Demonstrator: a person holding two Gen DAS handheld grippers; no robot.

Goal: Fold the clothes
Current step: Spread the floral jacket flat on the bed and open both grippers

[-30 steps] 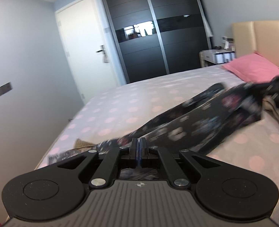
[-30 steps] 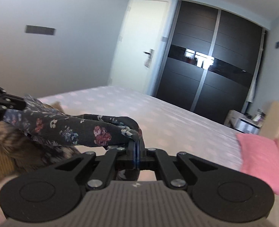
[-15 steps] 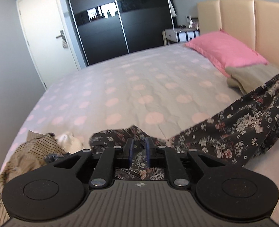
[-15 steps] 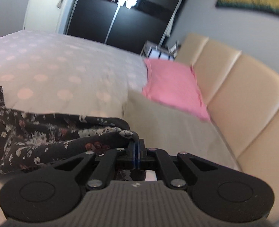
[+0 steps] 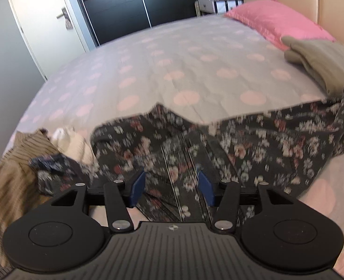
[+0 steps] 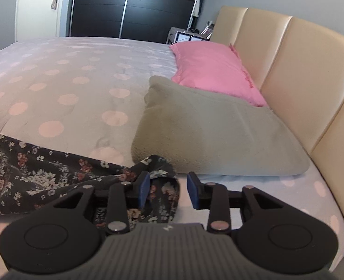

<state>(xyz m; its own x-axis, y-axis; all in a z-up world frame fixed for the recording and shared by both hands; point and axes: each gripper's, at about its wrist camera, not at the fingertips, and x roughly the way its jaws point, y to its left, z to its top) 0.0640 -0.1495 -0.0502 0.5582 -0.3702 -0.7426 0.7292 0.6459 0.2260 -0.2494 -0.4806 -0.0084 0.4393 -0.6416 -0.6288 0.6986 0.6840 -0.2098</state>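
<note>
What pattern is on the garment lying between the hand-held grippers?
The garment is dark with small white and red flowers; it shows sharpest in the right wrist view.

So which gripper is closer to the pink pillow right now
Right. The right gripper sits at the floral garment's end just short of the folded beige cloth below the pink pillow; the left gripper is farther down the bed.

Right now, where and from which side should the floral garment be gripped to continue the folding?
Probably at its two ends: the bunched end beside the folded beige cloth and the end near the striped clothes. The floral garment lies stretched sideways on the bed, so come from above at the near edge.
</note>
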